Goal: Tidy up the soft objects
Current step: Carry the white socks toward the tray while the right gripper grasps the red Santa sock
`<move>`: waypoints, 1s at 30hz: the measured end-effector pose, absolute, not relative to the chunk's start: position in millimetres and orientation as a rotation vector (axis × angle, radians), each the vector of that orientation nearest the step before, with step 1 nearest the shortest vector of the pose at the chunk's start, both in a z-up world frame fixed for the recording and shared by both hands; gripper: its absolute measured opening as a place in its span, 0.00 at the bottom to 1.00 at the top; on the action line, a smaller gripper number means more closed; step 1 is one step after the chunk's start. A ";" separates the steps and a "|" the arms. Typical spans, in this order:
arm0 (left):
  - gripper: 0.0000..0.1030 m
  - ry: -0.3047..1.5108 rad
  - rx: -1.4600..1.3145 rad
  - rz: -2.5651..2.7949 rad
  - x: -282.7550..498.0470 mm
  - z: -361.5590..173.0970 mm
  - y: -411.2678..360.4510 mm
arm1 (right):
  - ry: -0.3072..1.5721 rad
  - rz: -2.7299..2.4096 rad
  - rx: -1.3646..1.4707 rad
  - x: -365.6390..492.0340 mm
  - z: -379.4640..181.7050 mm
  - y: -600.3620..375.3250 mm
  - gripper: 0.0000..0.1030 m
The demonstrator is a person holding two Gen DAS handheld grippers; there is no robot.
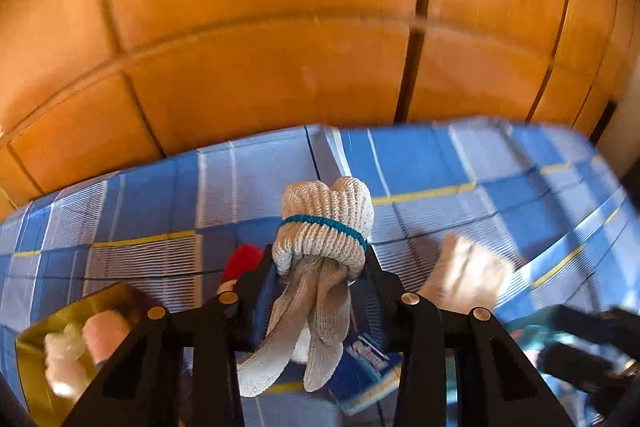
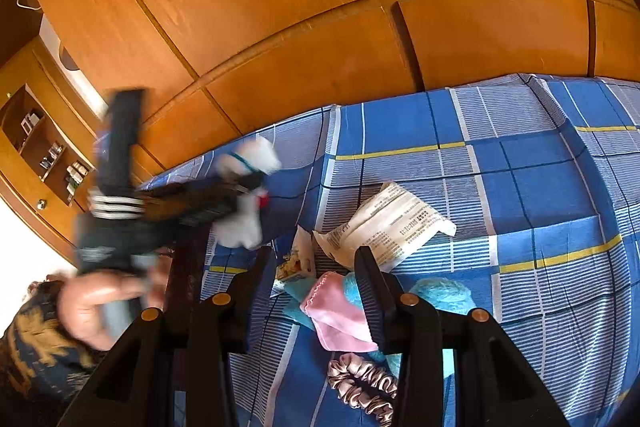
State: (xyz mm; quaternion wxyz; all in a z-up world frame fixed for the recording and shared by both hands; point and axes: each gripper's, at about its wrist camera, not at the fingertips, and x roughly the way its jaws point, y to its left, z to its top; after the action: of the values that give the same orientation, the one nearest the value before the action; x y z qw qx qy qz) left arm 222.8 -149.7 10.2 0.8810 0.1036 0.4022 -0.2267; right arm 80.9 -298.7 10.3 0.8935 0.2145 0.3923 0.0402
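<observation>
- Between your left claw's (image 1: 320,277) two black fingers (image 1: 250,291) sits the rolled pair of knit work gloves (image 1: 326,227), clamped at the cuff end, so that claw is closed on the bundle.
- Ahead of the fingertips, the rolled part with its teal band stands up; behind them, the loose glove fingers hang down toward the camera.
- Left of that claw lies a gold tray (image 1: 60,327) with pale soft pieces in it (too blurred to name), and a red item (image 1: 242,259) peeks just beside the left finger.
- Your right claw (image 2: 316,259) hovers part open above the blue checked bedspread (image 2: 520,155), its pads touching nothing.
- Just below its gap lies a pink cloth (image 2: 340,319) on a turquoise fluffy item (image 2: 440,291); a white printed packet (image 2: 392,223) rests beyond its fingertips, and a satin scrunchie (image 2: 360,387) lies nearer the camera.
</observation>
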 end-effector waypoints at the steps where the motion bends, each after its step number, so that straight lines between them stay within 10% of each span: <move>1: 0.38 0.828 0.192 -0.475 219.5 17.6 -143.6 | 0.819 0.086 0.444 81.2 9.1 -297.2 0.40; 30: 0.39 0.844 -0.191 -0.168 77.7 10.0 111.3 | 1.025 0.253 0.527 210.6 -32.8 -184.3 0.43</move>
State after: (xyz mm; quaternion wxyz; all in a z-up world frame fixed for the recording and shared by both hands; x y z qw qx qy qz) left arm 77.7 111.3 10.0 0.9045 -0.0926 0.4083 -0.0815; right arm 210.6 -184.3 -32.8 0.8310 0.2485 0.4833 0.1191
